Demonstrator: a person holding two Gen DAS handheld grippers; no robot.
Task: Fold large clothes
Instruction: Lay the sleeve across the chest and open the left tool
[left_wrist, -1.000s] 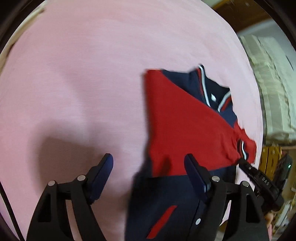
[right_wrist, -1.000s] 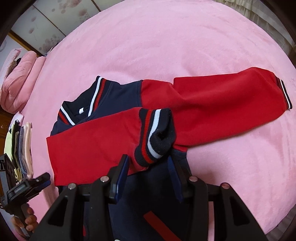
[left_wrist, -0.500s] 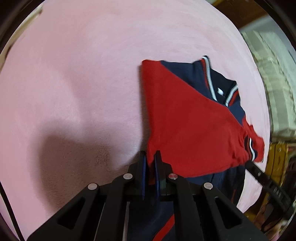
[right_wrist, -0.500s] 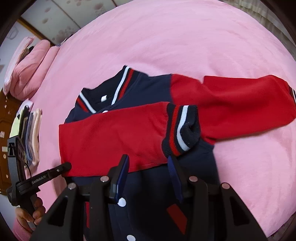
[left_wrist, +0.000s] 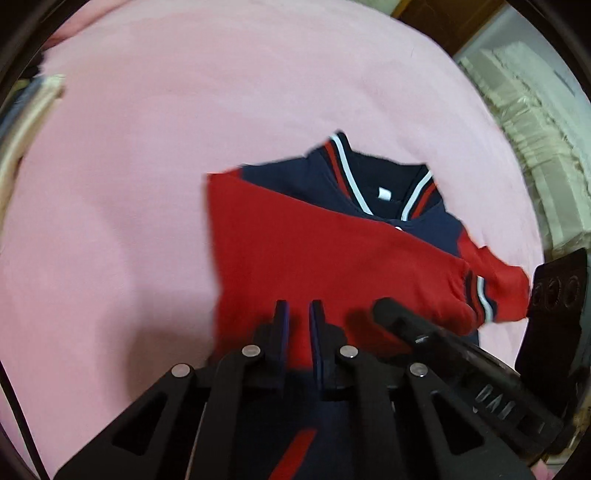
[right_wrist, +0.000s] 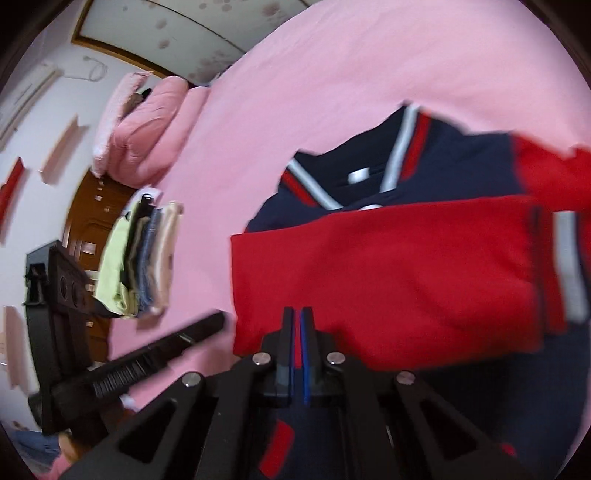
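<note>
Both sets of jaws newly pinched on folded red sleeve (right_wrist: 384, 273) atop navy jacket (left_wrist: 373, 181) on pink bedspread (left_wrist: 184, 129): left gripper (left_wrist: 298, 314) then right gripper (right_wrist: 297, 321), likely ready to shift it.

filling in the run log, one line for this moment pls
stage: folding jacket | left gripper: shut on red sleeve | right gripper: shut on sleeve | surface: pink bed
</note>
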